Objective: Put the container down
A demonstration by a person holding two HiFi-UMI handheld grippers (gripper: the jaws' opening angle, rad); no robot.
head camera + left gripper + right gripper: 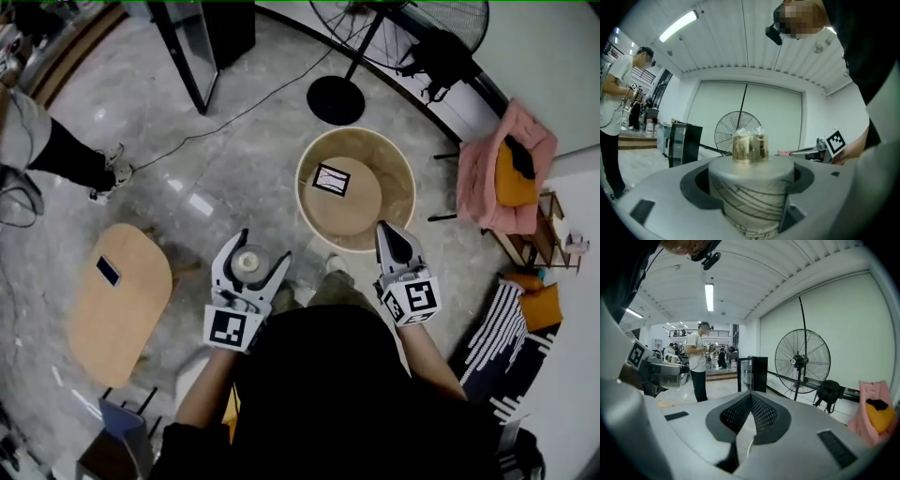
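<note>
Left gripper (263, 249) pinches the container (249, 262), one jaw on each side of its body. In the left gripper view the container (751, 197) fills the gap between the jaws: pale wall with dark line pattern, flat grey lid, a small gold, clear-wrapped piece (750, 147) on top. It stands upright.

Container is off any surface, held over the floor (234, 159) in front of the holder's chest. It sits between the oval table (122, 309) on the left and the round table (398, 178) up and to the right, touching neither.

Right gripper (388, 234) has its jaws pressed together with nothing between them; in its own view the mesh pads (759, 411) meet at the tip. It hovers at the near rim of the round table, well apart from the left gripper.

Round table carries one black-edged card (331, 179). Oval table has a small dark flat item (108, 271). Fan (403, 28) stands past the round table. Another person (697, 364) stands further back in the room.
</note>
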